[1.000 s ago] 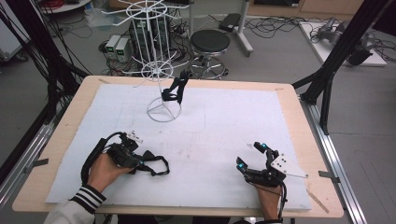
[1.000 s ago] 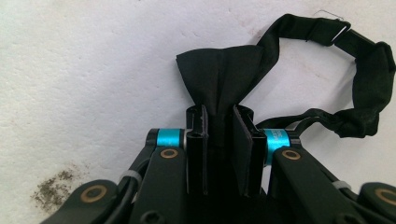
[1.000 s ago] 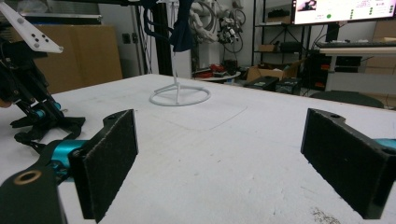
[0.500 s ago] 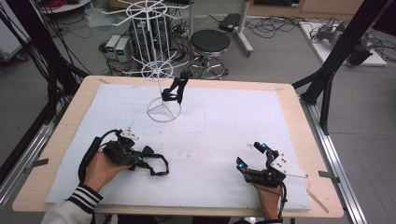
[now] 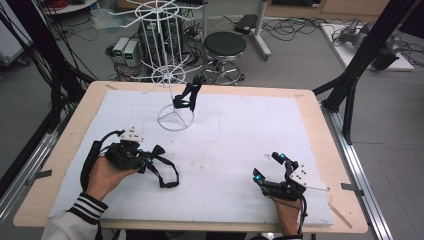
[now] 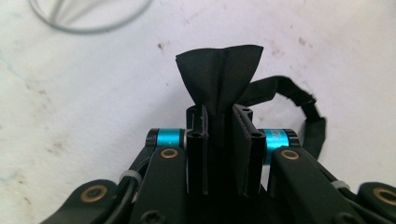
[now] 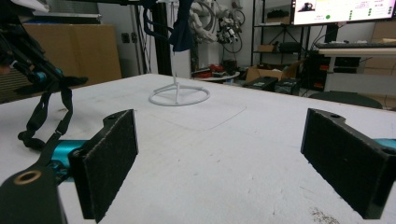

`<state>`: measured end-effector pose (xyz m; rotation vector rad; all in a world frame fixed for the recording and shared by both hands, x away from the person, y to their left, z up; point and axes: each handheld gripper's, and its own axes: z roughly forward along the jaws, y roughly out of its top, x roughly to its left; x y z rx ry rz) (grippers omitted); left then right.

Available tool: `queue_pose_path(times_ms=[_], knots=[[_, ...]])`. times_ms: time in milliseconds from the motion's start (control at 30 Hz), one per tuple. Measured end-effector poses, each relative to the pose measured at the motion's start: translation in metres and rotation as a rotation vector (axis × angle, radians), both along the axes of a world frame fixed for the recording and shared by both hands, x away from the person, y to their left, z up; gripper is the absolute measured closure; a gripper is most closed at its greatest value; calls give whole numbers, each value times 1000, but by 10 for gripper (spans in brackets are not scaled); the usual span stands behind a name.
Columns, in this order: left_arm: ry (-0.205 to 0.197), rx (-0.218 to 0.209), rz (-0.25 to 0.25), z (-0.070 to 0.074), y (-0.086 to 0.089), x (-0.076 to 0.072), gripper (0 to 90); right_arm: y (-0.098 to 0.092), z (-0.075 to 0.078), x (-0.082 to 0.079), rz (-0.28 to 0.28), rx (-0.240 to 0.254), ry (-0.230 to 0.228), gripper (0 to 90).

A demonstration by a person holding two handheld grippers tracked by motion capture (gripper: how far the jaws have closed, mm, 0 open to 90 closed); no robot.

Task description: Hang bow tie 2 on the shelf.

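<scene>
My left gripper (image 5: pixel 149 155) is shut on a black bow tie (image 5: pixel 158 150) low over the white mat, at the left. In the left gripper view the pleated fabric (image 6: pixel 219 74) fans out above the closed jaws, and its strap (image 6: pixel 308 112) loops off to the right. The strap (image 5: pixel 167 177) trails onto the mat. A second dark bow tie (image 5: pixel 187 95) hangs on a white wire rack (image 5: pixel 175 117) at the far middle of the mat. My right gripper (image 5: pixel 270 167) rests open at the near right, its felt pads (image 7: pixel 109 158) wide apart with nothing between them.
The rack's ring base (image 7: pixel 179 97) stands on the mat ahead of the right gripper. The white mat (image 5: pixel 260 130) covers a wooden table (image 5: pixel 320 125). Behind the table are a black stool (image 5: pixel 225 47), cables and black frame posts (image 5: pixel 355 65).
My left gripper has moved a little farther from the near edge, carrying the bow tie and dragging its strap. The right gripper has stayed put.
</scene>
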<state>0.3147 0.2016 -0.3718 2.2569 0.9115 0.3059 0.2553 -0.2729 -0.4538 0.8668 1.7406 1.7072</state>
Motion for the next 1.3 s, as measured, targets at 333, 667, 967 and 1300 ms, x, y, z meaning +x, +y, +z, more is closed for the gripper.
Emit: queue_pose_path(times_ms=[333,667,967,1300], knots=[[-90,-64,11,26,4,2,769,0,0,0,-2,2,4,102],[-149,-121,-7,44,5,6,769,0,0,0,0,-1,-1,102],[-182,-158,-10,60,6,10,769,0,0,0,-1,1,2,103],[-240,-194,-23,85,-6,15,769,0,0,0,-1,1,5,103]])
